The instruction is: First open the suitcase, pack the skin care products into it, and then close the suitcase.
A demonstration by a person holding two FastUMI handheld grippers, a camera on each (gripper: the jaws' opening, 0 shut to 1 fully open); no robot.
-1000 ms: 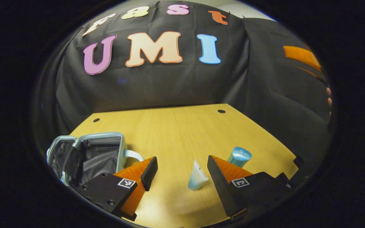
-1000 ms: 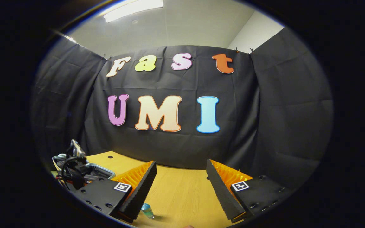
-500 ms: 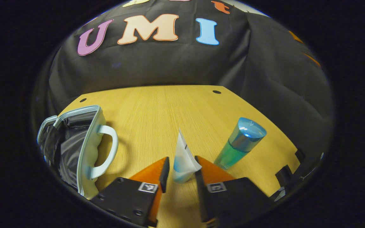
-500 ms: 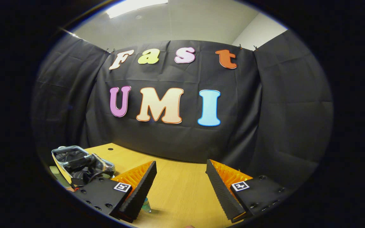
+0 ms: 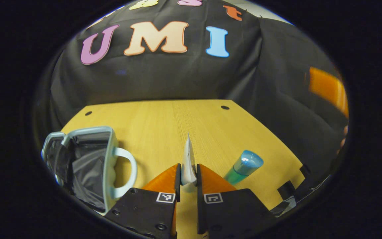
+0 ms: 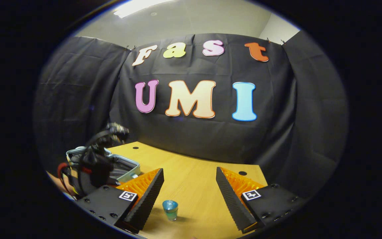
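In the left gripper view my left gripper [image 5: 188,175] is shut on a white and pale blue tube [image 5: 188,159], which stands up between the fingers above the wooden table [image 5: 177,122]. The open pale blue suitcase [image 5: 88,162], dark lined, lies at lower left with its handle [image 5: 126,172] facing me. A teal bottle with a blue cap [image 5: 244,166] stands at lower right. In the right gripper view my right gripper [image 6: 189,194] hangs open over the table, with the teal bottle [image 6: 170,209] below it. The suitcase [image 6: 124,166] lies at left, partly hidden by the left gripper's body [image 6: 93,162].
The wooden table [image 6: 194,176] has small holes near its far corners and ends at the black cloth wall behind. An orange object [image 5: 327,89] and a hand show at the right edge of the left gripper view.
My left gripper came down around the tube and shut on it. The right gripper view has swung, bringing the teal bottle more into sight.
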